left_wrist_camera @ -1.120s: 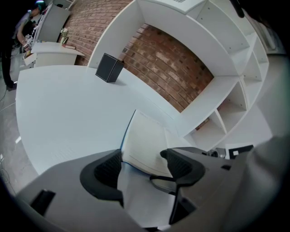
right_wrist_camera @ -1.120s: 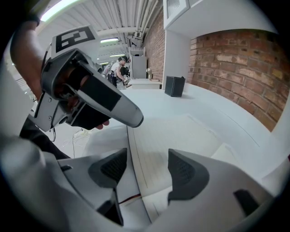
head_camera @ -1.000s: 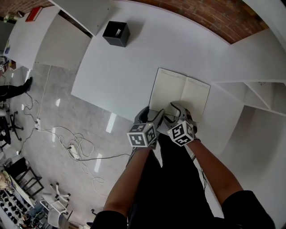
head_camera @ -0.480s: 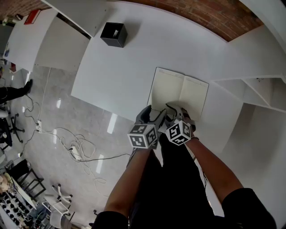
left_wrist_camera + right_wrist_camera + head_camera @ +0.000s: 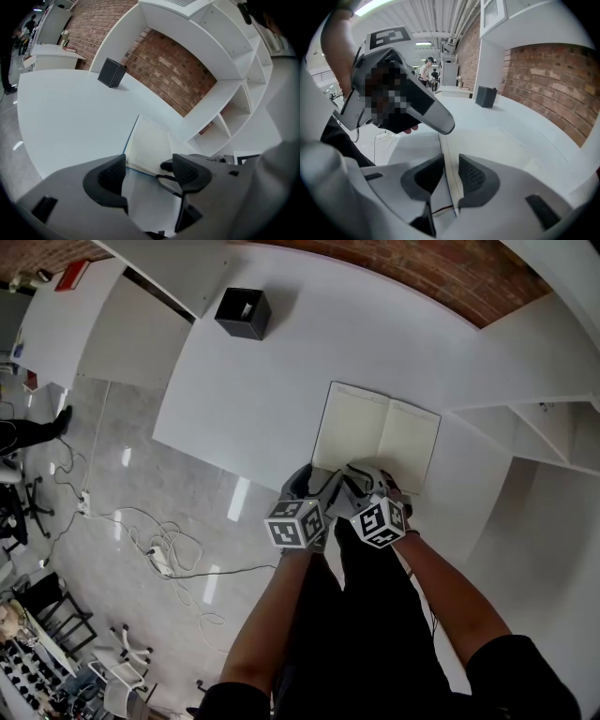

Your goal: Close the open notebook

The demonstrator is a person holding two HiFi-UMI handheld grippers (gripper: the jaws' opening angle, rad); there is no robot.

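Observation:
The open notebook (image 5: 380,432) lies flat on the white table (image 5: 281,371), cream pages up. Both grippers sit side by side at its near edge. My left gripper (image 5: 314,479) is open; in the left gripper view its jaws (image 5: 149,171) stand wide apart over the table, just short of the notebook's near-left corner (image 5: 140,140), with nothing between them. My right gripper (image 5: 361,474) has just been closing. In the right gripper view its pads (image 5: 450,176) stand close together with the notebook's thin edge (image 5: 446,152) between them.
A black box (image 5: 244,312) stands at the table's far left. White shelves (image 5: 525,437) rise close to the notebook's right side. The table's front edge (image 5: 216,460) drops to a tiled floor with cables (image 5: 155,559).
Hardly anything differs: both grippers stay at the notebook's near edge and the notebook lies open as before.

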